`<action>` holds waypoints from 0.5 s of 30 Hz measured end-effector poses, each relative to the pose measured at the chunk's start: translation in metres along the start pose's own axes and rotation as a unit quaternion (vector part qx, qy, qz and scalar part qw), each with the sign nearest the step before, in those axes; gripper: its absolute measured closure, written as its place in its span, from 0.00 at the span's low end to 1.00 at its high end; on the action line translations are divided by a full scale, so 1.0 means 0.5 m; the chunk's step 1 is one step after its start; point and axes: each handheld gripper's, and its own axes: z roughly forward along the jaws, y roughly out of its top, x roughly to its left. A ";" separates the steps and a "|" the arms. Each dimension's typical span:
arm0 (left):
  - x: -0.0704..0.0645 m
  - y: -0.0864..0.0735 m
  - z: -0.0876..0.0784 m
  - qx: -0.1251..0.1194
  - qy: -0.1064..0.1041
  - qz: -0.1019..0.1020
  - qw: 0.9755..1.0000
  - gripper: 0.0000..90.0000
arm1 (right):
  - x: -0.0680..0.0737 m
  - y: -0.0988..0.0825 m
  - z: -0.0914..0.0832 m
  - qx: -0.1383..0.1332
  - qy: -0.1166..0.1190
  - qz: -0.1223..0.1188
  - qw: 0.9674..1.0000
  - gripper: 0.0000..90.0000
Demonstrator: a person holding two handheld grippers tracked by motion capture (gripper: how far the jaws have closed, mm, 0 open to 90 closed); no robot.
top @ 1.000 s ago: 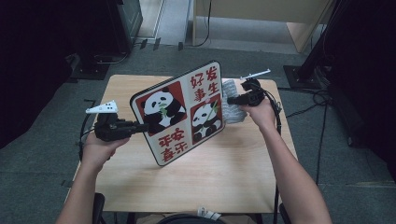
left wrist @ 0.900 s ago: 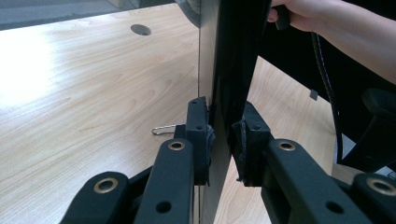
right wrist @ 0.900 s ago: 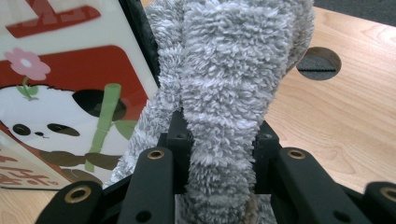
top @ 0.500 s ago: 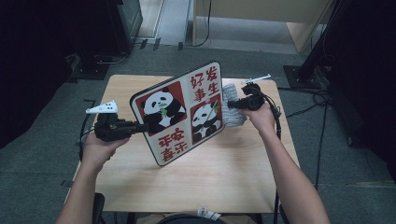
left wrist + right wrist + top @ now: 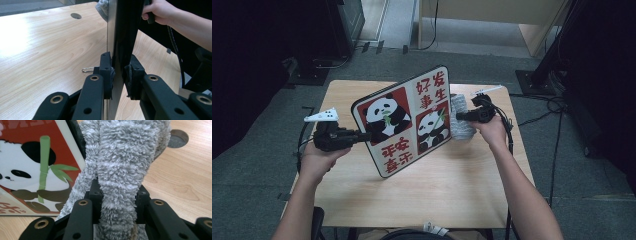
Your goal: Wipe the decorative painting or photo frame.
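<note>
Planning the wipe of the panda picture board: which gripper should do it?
Right, probably. The right gripper is shut on the fluffy grey cloth, already beside the square panda picture board. The left gripper clamps the board's edge, holding it upright.

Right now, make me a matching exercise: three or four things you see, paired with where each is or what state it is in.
Things:
1. panda board
2. grey fluffy cloth
3. paper clip
4. table

States:
A. lying loose on the wood
B. clamped in the right gripper
C. held upright on its edge by the left gripper
D. light wood, bearing everything

Pairs: 1-C, 2-B, 3-A, 4-D
</note>
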 end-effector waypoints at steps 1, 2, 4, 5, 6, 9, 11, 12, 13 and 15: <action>0.000 0.000 0.000 0.000 0.000 0.000 1.000 0.87 | -0.001 -0.001 0.001 0.000 0.001 0.002 1.000 0.76; 0.000 0.000 0.000 0.000 0.000 0.000 1.000 0.87 | -0.002 -0.002 0.002 0.000 0.002 -0.001 1.000 0.76; -0.001 0.000 0.000 -0.001 0.000 0.000 1.000 0.87 | -0.003 -0.004 0.003 0.002 0.003 0.001 1.000 0.76; -0.001 0.000 0.000 -0.001 0.000 0.000 1.000 0.87 | -0.004 -0.006 0.005 0.001 0.003 0.001 1.000 0.76; -0.001 0.000 0.001 -0.001 0.001 0.001 1.000 0.87 | -0.004 -0.007 0.006 0.000 0.002 -0.001 1.000 0.76; -0.001 0.000 0.001 -0.001 0.001 0.001 1.000 0.87 | -0.006 -0.017 0.010 -0.004 0.003 0.003 1.000 0.76; -0.001 0.000 0.001 -0.001 0.000 0.002 1.000 0.87 | -0.008 -0.023 0.013 -0.004 0.000 0.003 1.000 0.76; -0.001 0.000 0.001 -0.001 0.000 0.002 1.000 0.87 | -0.009 -0.025 0.016 -0.004 0.001 0.002 1.000 0.76; -0.001 0.000 0.001 -0.001 0.000 0.001 1.000 0.87 | -0.010 -0.028 0.018 -0.002 -0.001 0.002 1.000 0.76; -0.001 0.000 0.001 -0.001 0.001 0.002 1.000 0.87 | -0.010 -0.034 0.021 0.002 -0.003 0.002 1.000 0.76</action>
